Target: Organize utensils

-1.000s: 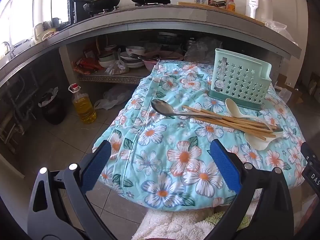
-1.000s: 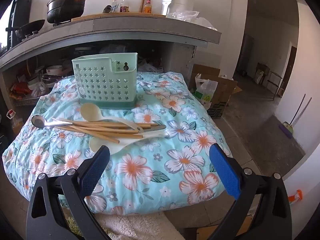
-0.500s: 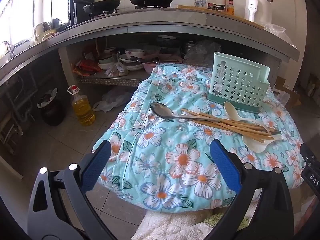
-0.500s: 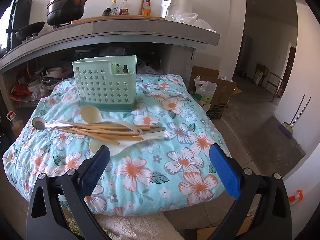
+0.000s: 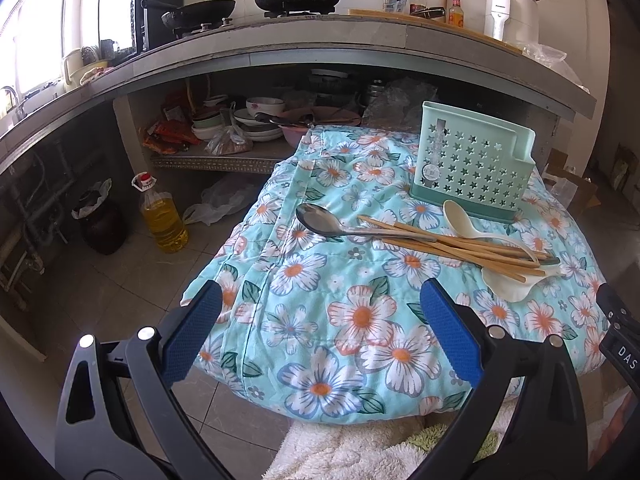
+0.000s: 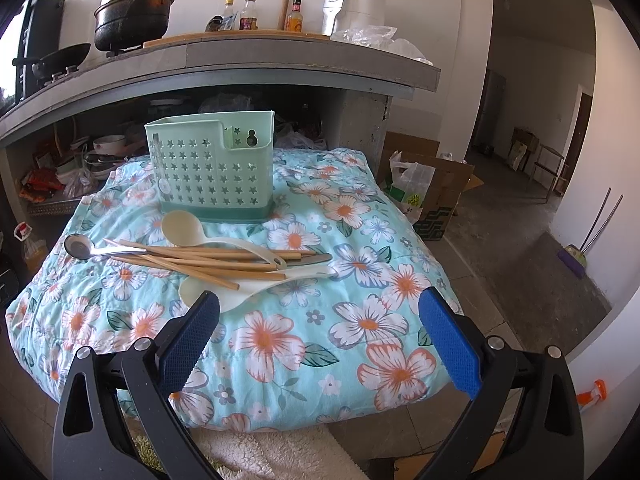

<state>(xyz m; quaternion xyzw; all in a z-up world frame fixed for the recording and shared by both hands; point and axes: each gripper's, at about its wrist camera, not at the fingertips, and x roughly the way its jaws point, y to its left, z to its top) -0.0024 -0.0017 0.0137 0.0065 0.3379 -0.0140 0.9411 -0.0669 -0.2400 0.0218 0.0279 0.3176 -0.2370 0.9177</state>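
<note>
Both the left gripper [image 5: 320, 336] and right gripper [image 6: 320, 334] hover wide apart, empty, at the near edge of the floral quilt [image 6: 280, 344], bare cloth ahead. Chopsticks [image 6: 192, 258], a metal spoon [image 5: 320, 219] and two cream ladles [image 6: 188, 228] lie crossed, long axes left-right, their handles overlapping, just near of the upright green utensil holder [image 6: 212, 168].
</note>
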